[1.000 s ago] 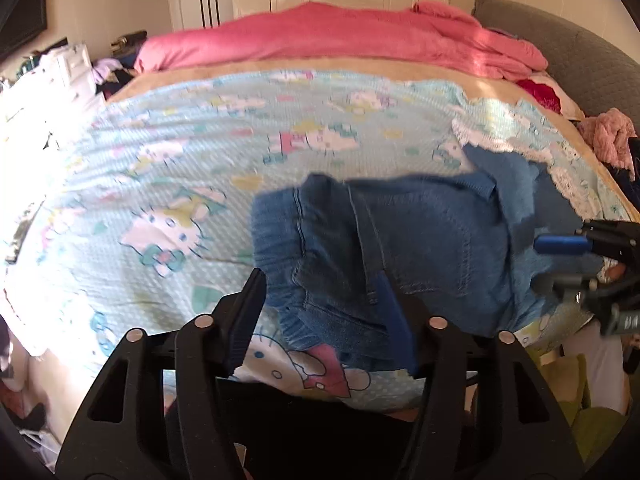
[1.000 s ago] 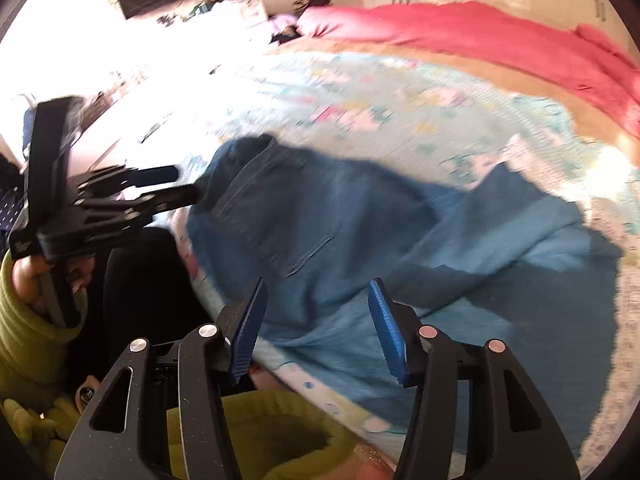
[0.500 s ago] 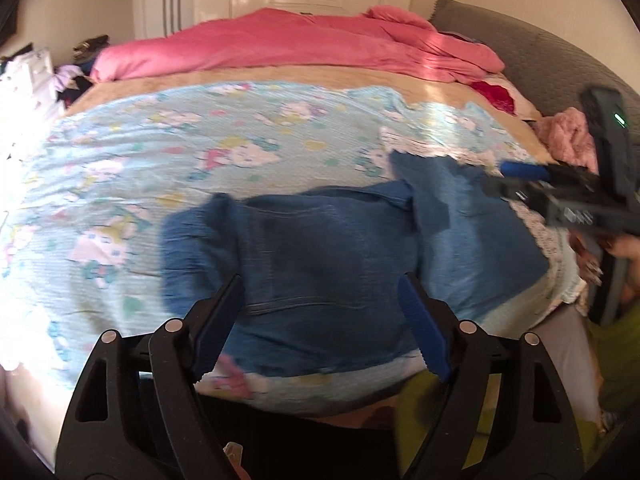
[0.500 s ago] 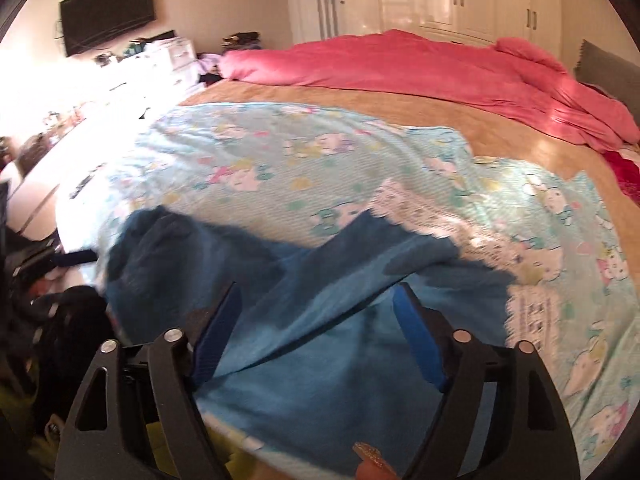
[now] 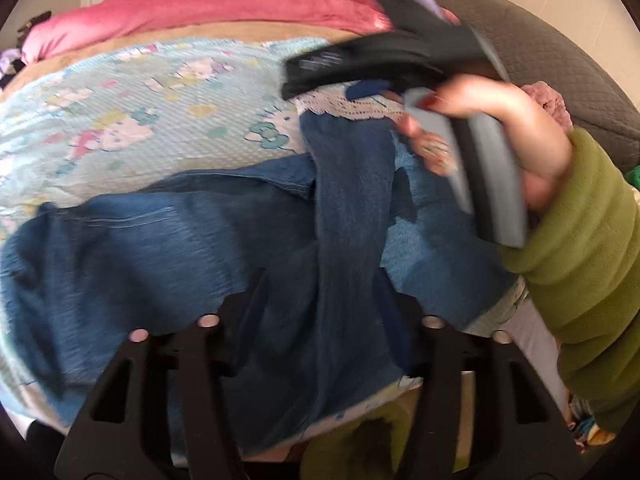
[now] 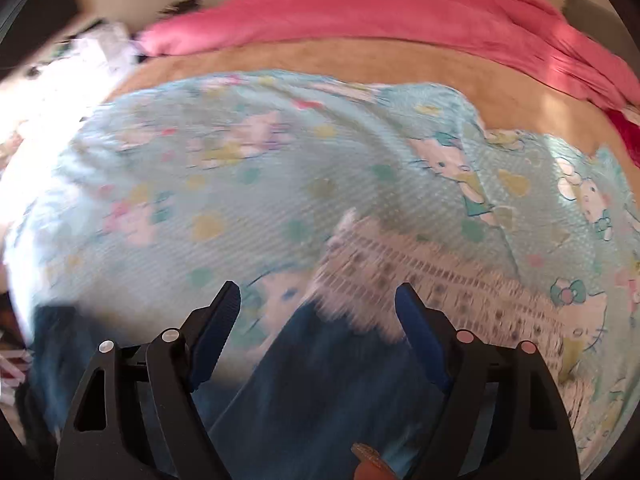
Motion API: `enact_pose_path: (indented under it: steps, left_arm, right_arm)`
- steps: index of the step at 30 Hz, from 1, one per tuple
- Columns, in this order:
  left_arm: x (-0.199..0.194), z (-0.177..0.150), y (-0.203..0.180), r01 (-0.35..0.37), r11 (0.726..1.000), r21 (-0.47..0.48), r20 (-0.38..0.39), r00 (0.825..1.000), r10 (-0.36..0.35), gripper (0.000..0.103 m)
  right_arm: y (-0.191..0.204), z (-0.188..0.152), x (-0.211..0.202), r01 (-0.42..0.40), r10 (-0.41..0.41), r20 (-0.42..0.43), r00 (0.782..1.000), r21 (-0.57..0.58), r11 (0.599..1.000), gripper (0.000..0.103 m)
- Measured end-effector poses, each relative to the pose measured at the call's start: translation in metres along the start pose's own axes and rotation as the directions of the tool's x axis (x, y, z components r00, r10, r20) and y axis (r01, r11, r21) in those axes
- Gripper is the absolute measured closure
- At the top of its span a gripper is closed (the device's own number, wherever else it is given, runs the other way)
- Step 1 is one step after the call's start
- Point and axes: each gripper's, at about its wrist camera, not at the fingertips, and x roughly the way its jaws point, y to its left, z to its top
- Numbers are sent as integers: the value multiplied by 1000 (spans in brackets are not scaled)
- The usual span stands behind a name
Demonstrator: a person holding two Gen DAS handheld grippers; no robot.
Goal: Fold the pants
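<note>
Blue denim pants [image 5: 168, 248] lie rumpled along the near edge of the bed, one leg [image 5: 352, 200] running up over the other. My left gripper [image 5: 320, 300] is open just above the pants, at the middle of the garment. My right gripper [image 6: 318, 316] is open and empty over the end of a pant leg [image 6: 320, 380]; in the left wrist view it [image 5: 372, 88] hovers above the leg's far end, held by a hand in a green sleeve [image 5: 580, 280]. Both views are motion-blurred.
The pants rest on a light-blue cartoon-print cover [image 5: 140, 120] with a white lace edge [image 6: 440, 280]. A pink duvet [image 6: 380, 12] is bunched at the far side of the bed. A grey headboard [image 5: 560, 60] stands at the right.
Both grippers have swung right along the pants and dropped closer to the fabric. The right gripper now sits over the leg end instead of off to the side. Both stay open.
</note>
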Motion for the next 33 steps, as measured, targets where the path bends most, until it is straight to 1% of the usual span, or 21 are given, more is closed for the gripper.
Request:
enact_pose_path:
  steps: [2,4,5,6,7,9,11,13,15,17,18,19,20,21,22,24,25,27,29,31,33]
  left_arm:
    - [12,2,-1,29,999,-16,-17,999,-29,63]
    - [20,-1,-2,28,1000,-13,-32,999,-29,73]
    - [22,-3,-4,24,1000,-5,-35,999,-24,74]
    - [23,-5,-5,18,1000,5,-35,999,-17,74]
    - [23,-7,-6,11,1000,18,-32,999,-11,74]
    - [22,-7,-7,11,1000,27,-27,1000,-11,74]
    - [19,-7,-5,20,999,32,-24,1000,-19,74]
    - [19,-7,-5,22,999,34,-21,1000,-21,73]
    - [16,-9,-5,14,999,35,-14,1000,-13,71]
    - [16,-8,-6,-23,999,48,3,1000,23,71]
    - [14,-9,-6,-36,998,51,11,999,35,71]
    - [12,-9,-7,-48,997,56,21,999,46,77]
    - [10,-9,-8,-59,996,63,30,998,57,85]
    - [8,-10,-9,-67,995,75,37,997,64,101]
    - [5,-10,-11,-72,993,96,47,997,68,102]
    - [1,-12,-17,-87,987,135,54,995,80,103]
    - [-3,-14,-22,-95,982,164,65,994,85,103]
    - [-5,-14,-25,-93,977,191,70,994,81,103]
    - [-7,-19,-31,-87,970,226,64,995,74,103]
    - [-2,-24,-34,-92,962,259,46,996,83,103]
    - [3,-28,-37,-81,960,268,22,997,78,103]
  right_arm:
    - [0,10,16,37,-37,-13,999,-3,999,24]
    - [-1,16,31,77,-77,-34,996,-3,997,24]
    - [-3,16,38,94,-94,-44,995,-1,996,29]
    - [-5,16,41,106,-106,-38,994,1,994,45]
    - [-8,15,40,123,-123,-22,992,-5,992,55]
    - [-16,13,31,108,-108,8,994,-2,994,81]
    - [-27,8,13,73,-75,47,996,25,997,91]
    - [-39,0,-9,58,-61,93,994,41,998,93]
    - [-58,-12,-39,11,-24,137,990,89,996,93]
    - [-76,-26,-67,-29,5,178,984,133,991,93]
    - [-86,-37,-84,-39,7,202,979,152,988,93]
    - [-91,-45,-95,-41,4,218,976,163,986,93]
    - [-101,-57,-112,-43,-2,241,971,179,983,93]
    - [-110,-69,-127,-43,-9,255,967,196,980,93]
    - [-116,-77,-136,-49,-7,259,966,208,977,93]
    - [-132,-102,-153,-76,13,254,967,242,967,93]
    - [-138,-121,-161,-77,13,242,970,255,964,93]
    - [-144,-150,-172,-72,9,226,974,272,960,93]
    - [-146,-182,-173,-63,6,191,982,295,953,93]
    - [-148,-206,-168,-78,29,154,988,326,942,93]
    - [-152,-226,-165,-92,37,152,988,369,925,93]
